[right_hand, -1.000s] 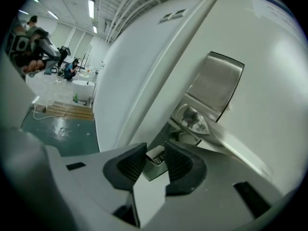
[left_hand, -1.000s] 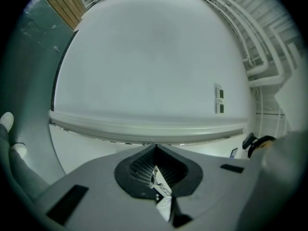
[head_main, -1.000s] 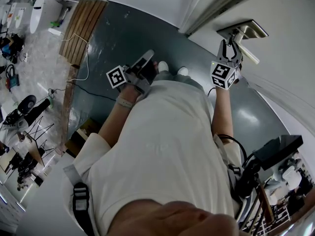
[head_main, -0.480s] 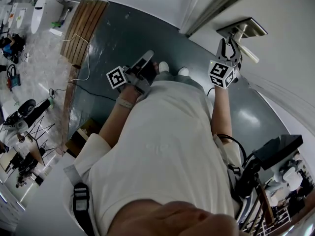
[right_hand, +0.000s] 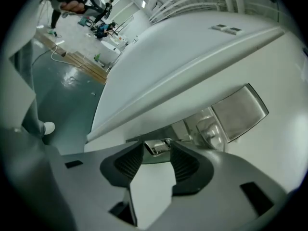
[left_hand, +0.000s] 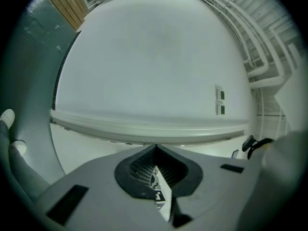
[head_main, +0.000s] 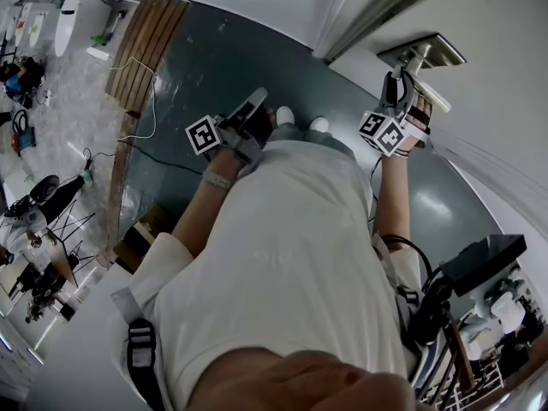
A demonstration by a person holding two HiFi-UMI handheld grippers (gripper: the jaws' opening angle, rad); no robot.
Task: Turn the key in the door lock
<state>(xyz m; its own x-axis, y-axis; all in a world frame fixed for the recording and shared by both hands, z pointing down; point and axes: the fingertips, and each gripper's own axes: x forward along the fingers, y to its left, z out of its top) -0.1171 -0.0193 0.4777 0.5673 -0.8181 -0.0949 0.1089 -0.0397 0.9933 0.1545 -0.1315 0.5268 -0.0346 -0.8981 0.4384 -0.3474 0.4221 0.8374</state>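
Small silver key (right_hand: 158, 146) at the lock on the white door (right_hand: 281, 129), its flat metal head right between the right gripper's (right_hand: 157, 151) fingers. Those fingers have just been opening and now stand wide, pads off the key. Brushed-steel lock plate (right_hand: 239, 112) at two o'clock of it. Left gripper (left_hand: 155, 149) fingers pressed together, empty. Dark grey-green floor (head_main: 214, 67) below, wooden slats (head_main: 141, 50) at ten o'clock.

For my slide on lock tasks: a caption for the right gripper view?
Right gripper, its jaws just opening wider, straddles the key beside the door handle plate.
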